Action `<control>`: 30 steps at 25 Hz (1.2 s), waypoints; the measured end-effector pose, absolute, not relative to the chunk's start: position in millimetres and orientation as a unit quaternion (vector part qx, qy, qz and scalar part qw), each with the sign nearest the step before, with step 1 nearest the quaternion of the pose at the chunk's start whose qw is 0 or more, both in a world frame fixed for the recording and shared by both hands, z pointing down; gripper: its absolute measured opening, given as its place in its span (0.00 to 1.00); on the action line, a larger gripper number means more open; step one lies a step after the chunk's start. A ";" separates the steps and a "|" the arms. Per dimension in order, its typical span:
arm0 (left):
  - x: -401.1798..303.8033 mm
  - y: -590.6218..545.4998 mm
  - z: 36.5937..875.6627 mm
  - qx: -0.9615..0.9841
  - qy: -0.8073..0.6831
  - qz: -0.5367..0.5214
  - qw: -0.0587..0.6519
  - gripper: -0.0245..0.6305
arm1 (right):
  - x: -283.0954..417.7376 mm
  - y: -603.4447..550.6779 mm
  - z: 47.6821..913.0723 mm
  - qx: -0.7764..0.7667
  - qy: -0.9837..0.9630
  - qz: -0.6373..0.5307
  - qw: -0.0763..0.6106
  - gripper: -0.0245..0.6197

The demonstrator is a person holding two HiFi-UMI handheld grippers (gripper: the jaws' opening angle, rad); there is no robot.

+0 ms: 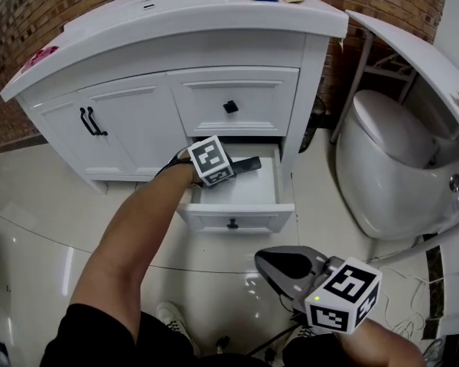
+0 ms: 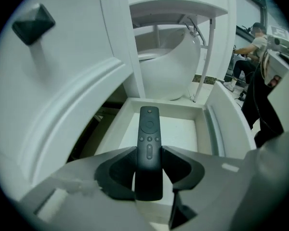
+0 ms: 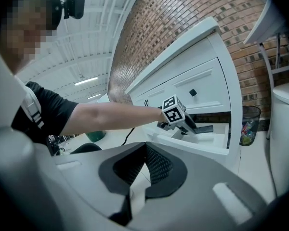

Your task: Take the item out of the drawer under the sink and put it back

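Note:
A slim black remote [image 1: 250,164] is clamped between the jaws of my left gripper [image 1: 241,166], held just above the open lower drawer [image 1: 237,219] of the white sink cabinet. In the left gripper view the remote [image 2: 149,143] points forward over the drawer's white inside [image 2: 183,131], with the pads pressing both its sides. The right gripper view shows the remote's tip [image 3: 205,128] sticking out past the marker cube. My right gripper [image 1: 274,270] hangs low in front of me, away from the drawer, jaws together with nothing in them [image 3: 144,163].
Above the open drawer is a shut drawer with a black knob [image 1: 230,107]; cabinet doors with black handles [image 1: 92,121] lie to the left. A white toilet [image 1: 390,167] stands close on the right, and a waste bin [image 3: 250,124] sits between them. Cables [image 1: 413,312] lie on the glossy floor.

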State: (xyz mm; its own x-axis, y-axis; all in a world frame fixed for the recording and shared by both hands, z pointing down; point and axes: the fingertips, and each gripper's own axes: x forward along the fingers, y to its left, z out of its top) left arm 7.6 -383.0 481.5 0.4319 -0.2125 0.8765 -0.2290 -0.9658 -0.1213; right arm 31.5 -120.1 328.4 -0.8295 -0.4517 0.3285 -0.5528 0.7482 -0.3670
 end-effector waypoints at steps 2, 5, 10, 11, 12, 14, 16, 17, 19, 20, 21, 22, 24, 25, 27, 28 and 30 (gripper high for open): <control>6.2 -378.2 460.9 0.859 -0.149 0.490 0.004 0.30 | 30.5 -115.2 324.0 0.269 -0.930 0.222 0.114 0.04; -3.9 -370.3 429.5 0.876 -0.176 0.450 -0.002 0.30 | 26.2 -111.7 313.7 0.272 -0.934 0.208 0.108 0.04; -30.5 -354.4 396.4 0.881 -0.203 0.427 -0.013 0.30 | 15.0 -107.8 307.2 0.268 -0.938 0.192 0.109 0.04; -33.4 -349.1 391.9 0.883 -0.205 0.422 -0.015 0.30 | 12.3 -106.9 306.6 0.266 -0.938 0.193 0.108 0.04; -35.1 -343.3 387.6 0.885 -0.206 0.418 -0.016 0.30 | 9.7 -106.1 306.2 0.265 -0.939 0.193 0.109 0.04; -37.2 -331.6 378.5 0.890 -0.205 0.408 -0.021 0.30 | 4.9 -104.6 305.8 0.264 -0.939 0.189 0.112 0.04; -39.3 -320.6 367.7 0.894 -0.208 0.395 -0.026 0.30 | 0.8 -102.8 306.4 0.264 -0.940 0.184 0.116 0.04; -40.8 -315.1 362.5 0.897 -0.211 0.388 -0.027 0.30 | -0.6 -102.2 307.1 0.264 -0.940 0.181 0.118 0.04; -44.7 -304.3 350.3 0.901 -0.220 0.374 -0.032 0.30 | -2.1 -101.8 308.1 0.267 -0.940 0.176 0.122 0.04; -47.0 -298.8 341.8 0.903 -0.226 0.362 -0.036 0.30 | -2.3 -102.2 308.0 0.269 -0.940 0.173 0.122 0.04; -49.7 -293.1 332.0 0.908 -0.234 0.347 -0.038 0.30 | -2.0 -102.8 307.4 0.271 -0.939 0.171 0.122 0.04; -52.7 -287.0 321.7 0.913 -0.242 0.327 -0.038 0.30 | -1.1 -103.5 306.7 0.275 -0.939 0.169 0.122 0.04; -59.0 -272.6 302.1 0.923 -0.258 0.284 -0.032 0.30 | 1.6 -104.8 305.6 0.283 -0.937 0.165 0.121 0.04; -61.7 -264.4 293.8 0.927 -0.264 0.264 -0.027 0.30 | 3.2 -105.2 305.4 0.288 -0.936 0.163 0.121 0.04; -65.9 -247.1 282.3 0.932 -0.275 0.236 -0.020 0.30 | 6.0 -104.9 306.0 0.293 -0.935 0.158 0.124 0.04; -67.2 -238.1 279.0 0.933 -0.279 0.228 -0.018 0.30 | 7.3 -104.1 306.7 0.294 -0.935 0.155 0.126 0.04; -67.7 -219.0 274.6 0.935 -0.281 0.216 -0.015 0.30 | 10.3 -102.9 307.3 0.295 -0.934 0.152 0.130 0.04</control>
State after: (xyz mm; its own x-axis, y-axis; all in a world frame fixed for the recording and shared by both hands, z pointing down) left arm -67.7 -219.0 274.6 0.7482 -0.5326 0.3955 -0.5195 -0.8412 -0.1500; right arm 10.3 -102.9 307.3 -0.7915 -0.5122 0.3333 -0.5915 0.7792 -0.2073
